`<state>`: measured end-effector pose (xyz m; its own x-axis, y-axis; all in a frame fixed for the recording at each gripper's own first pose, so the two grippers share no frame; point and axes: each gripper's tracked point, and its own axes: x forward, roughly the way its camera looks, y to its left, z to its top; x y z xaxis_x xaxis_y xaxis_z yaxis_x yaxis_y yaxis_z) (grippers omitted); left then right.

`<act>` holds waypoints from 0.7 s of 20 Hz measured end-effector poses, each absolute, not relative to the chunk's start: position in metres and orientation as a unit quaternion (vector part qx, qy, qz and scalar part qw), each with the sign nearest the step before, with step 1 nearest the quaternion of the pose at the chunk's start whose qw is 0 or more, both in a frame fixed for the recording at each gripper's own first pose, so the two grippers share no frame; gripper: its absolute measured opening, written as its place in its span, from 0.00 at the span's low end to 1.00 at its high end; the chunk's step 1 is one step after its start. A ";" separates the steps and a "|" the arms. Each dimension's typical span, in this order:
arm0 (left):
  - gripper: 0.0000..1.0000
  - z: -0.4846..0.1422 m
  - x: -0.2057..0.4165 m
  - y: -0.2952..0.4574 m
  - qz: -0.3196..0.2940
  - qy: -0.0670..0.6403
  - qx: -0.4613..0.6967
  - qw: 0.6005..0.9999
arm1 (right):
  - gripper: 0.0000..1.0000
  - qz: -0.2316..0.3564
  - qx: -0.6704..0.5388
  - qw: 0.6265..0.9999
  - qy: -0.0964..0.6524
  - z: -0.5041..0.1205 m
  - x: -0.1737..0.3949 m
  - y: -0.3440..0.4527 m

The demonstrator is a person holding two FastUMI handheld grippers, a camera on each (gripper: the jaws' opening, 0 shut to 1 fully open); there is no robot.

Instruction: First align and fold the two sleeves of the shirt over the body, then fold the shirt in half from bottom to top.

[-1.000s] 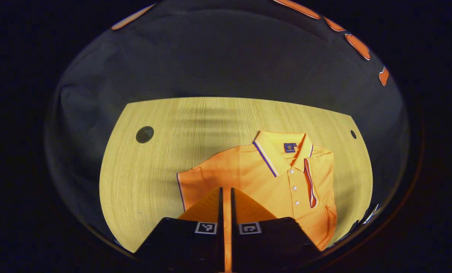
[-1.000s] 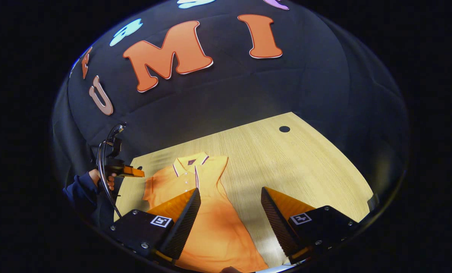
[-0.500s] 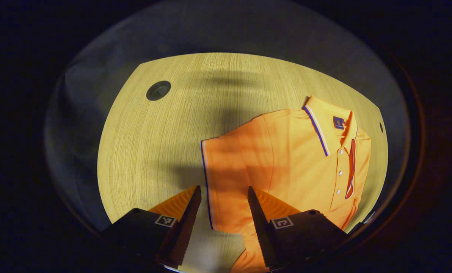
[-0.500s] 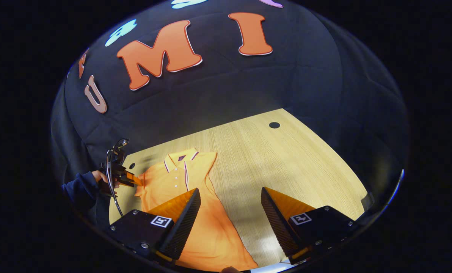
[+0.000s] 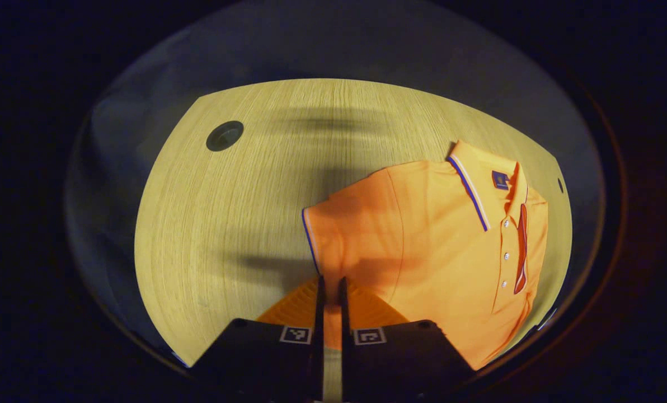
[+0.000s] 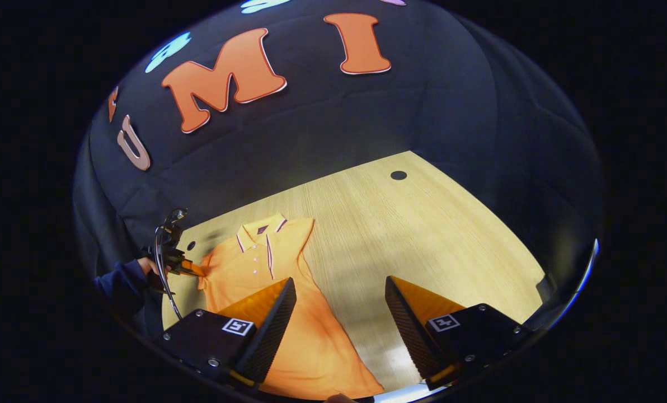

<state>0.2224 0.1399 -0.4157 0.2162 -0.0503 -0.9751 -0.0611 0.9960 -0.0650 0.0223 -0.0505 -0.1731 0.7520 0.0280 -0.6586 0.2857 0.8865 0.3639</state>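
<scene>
Table [image 5: 210,224]: a big wooden table with a pale grain. It takes up most of the left gripper view. In the right gripper view [image 6: 423,235] it runs far back to the dark cloth wall.

Shirt [image 5: 423,246]: an orange polo shirt lying flat on the table. In the right gripper view [image 6: 289,313] its body runs from the far collar down to the near edge.

Sleeve [image 5: 344,235]: the left sleeve sticks out to the left, flat on the wood. It has a thin dark line along its edge. Its near corner sits between the left gripper's fingers.

Left gripper [image 5: 330,285]: low and near, at the sleeve's near corner. Its two fingers are pressed close with only a thin slit between them, and orange cloth shows in that slit, so it is pinching the sleeve. In the right gripper view [image 6: 191,268] it is far off on the left, touching the sleeve.

Right gripper [image 6: 339,296]: up above the near part of the shirt. Its fingers are spread wide apart, with nothing between them.

Hand [image 6: 146,266]: a hand in a dark sleeve holds the left gripper, at the far left.

Collar [image 5: 482,179]: orange with a dark and white stripe, at the far end of the shirt.

Buttons [image 5: 506,254]: small white dots in a row below the collar.

Holes [image 5: 224,135]: a round dark hole in the table, far left. Another small one [image 6: 398,175] is far right.
</scene>
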 end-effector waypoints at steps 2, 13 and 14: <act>0.13 -0.412 0.223 0.140 -0.004 0.615 -0.054 0.786 | 0.98 -0.071 0.226 0.907 0.347 -0.176 0.022 -0.048; 0.01 -0.333 0.248 0.097 -0.071 0.551 -0.010 0.831 | 0.98 -0.067 0.227 0.909 0.343 -0.174 0.027 -0.052; 0.01 -0.327 0.252 0.082 -0.084 0.544 -0.016 0.835 | 0.98 -0.064 0.225 0.909 0.344 -0.174 0.027 -0.052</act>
